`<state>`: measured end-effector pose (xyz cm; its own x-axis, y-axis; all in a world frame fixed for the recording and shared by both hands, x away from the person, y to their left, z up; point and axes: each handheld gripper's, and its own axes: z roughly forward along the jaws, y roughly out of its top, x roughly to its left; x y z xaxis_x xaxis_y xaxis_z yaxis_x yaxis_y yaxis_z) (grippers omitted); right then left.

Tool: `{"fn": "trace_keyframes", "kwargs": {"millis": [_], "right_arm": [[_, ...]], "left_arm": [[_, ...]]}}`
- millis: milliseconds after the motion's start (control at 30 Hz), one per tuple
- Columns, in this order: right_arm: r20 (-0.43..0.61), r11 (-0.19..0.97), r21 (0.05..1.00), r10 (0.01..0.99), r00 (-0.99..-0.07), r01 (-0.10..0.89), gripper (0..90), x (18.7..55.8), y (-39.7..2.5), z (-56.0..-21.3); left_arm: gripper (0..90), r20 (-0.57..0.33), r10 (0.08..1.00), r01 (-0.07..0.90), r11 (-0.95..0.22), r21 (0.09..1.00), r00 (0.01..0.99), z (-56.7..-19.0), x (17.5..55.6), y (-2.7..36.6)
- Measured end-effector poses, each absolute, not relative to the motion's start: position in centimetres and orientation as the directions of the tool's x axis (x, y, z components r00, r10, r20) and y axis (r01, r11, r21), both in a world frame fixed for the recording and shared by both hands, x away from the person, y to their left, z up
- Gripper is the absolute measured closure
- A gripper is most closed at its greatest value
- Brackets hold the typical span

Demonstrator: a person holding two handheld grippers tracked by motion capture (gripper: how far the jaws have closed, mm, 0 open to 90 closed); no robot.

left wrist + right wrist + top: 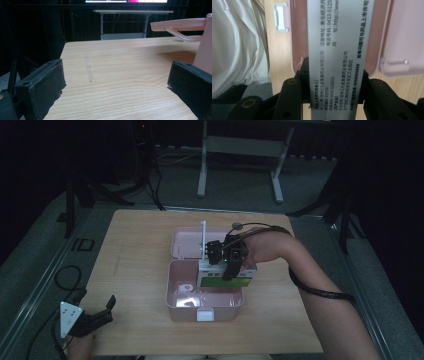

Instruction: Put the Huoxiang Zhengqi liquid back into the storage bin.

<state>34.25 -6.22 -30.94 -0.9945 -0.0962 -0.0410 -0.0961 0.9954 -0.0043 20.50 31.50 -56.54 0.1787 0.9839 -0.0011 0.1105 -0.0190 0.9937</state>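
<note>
Starting at the left, we see our left gripper (95,317) parked near the front left corner of the table (140,250), its jaws spread wide with nothing between them; in the left gripper view they frame bare wood, with the pink wall of the box (203,53) at the far right edge. That gripper sits well apart from the work. Moving right, we come to the pink box (172,292) near the middle of the table, its lid (182,242) swung open and lying flat behind it, a white latch (205,314) on its front wall, and something pale and shiny lying in its left half that we cannot make out. Over the right half of the box we hold the medicine carton (225,280) in our right gripper (227,265), whose jaws are closed on it; in the right gripper view the jaws clamp the narrow printed face of the carton (339,50) from both sides, and the carton runs straight out away from them along their own line. From above, the carton's long axis appears to lie left to right, along the box's length, with its green and white face towards us and its lower edge at or just inside the rim. We judge that the coming move turns on keeping that long axis parallel to the box's long walls while we lower it into the free right half.
</note>
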Motion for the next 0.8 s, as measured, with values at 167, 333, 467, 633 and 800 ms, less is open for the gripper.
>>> {"fn": "trace_keyframes", "kwargs": {"millis": [167, 333, 467, 633, 800], "right_arm": [[-0.031, 0.994, 0.003, -0.106, -0.994, -0.106, 63.0, 34.1, -5.2, -31.6], [-0.023, 0.993, -0.008, -0.119, -0.993, -0.119, 63.0, 33.9, -4.1, -32.8], [-0.004, 0.992, -0.020, -0.124, -0.992, -0.124, 63.0, 33.7, -3.4, -34.0], [0.007, 0.993, -0.038, -0.113, -0.994, -0.113, 62.9, 34.1, -3.3, -35.8], [0.023, 0.993, -0.041, -0.110, -0.994, -0.110, 62.9, 34.3, -3.4, -37.6]], "left_arm": [[1.1, -0.002, 0.983, 0.110, -0.018, 0.994, 0.182, -56.5, 20.5, 31.5], [1.1, -0.003, 0.984, 0.108, -0.017, 0.994, 0.181, -56.5, 20.5, 31.5], [1.1, -0.005, 0.983, 0.108, -0.015, 0.994, 0.182, -56.6, 20.5, 31.5], [1.1, -0.004, 0.983, 0.109, -0.016, 0.994, 0.182, -56.5, 20.5, 31.5], [1.1, -0.003, 0.983, 0.111, -0.017, 0.994, 0.181, -56.5, 20.5, 31.5]]}}
